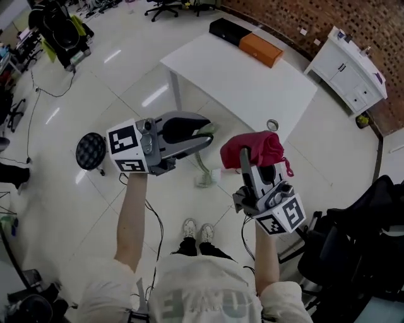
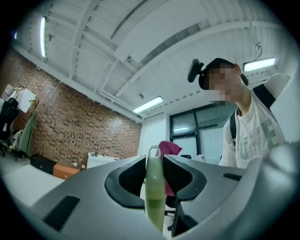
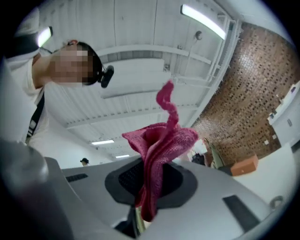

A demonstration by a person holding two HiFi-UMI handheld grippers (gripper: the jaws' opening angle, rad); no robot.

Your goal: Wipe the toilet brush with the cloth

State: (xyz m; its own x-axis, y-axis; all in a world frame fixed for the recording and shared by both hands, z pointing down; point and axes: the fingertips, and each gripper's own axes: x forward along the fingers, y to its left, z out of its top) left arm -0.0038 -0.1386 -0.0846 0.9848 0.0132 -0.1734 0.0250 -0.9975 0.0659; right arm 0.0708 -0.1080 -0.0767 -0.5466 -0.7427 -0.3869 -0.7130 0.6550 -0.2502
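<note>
1. The left gripper (image 2: 153,161), smooth grey plastic with black pads, is clamped narrowly on the toilet brush (image 2: 154,187). The brush has a slim, glossy, pale green handle, and its looped end pokes out past the jaw tips.
2. In the head view the handle curves down from those jaws to a pale brush head (image 1: 206,180), which hangs over the glossy white floor.
3. The right gripper (image 3: 152,176) is pinched tight on the cloth (image 3: 159,140). The cloth is a crumpled magenta rag of coarse weave; a bunch rises above the jaws and a tail droops below them.
4. The cloth sits just right of the brush, near it but apart, with floor showing between them. Both are held ahead of the person's shoes (image 1: 197,230), off the near corner of the table (image 1: 252,85).
5. The table is white, flat and rectangular. An orange box (image 1: 260,49) and a black box (image 1: 227,30) lie along its far edge, and a small ring (image 1: 272,125) lies at its near corner.
6. Beyond the table, a white cabinet (image 1: 347,69) stands against a brick wall (image 1: 297,12). A black dimpled disc (image 1: 90,150) is on the floor left of the left gripper, and a black chair (image 1: 353,246) stands to the right.
</note>
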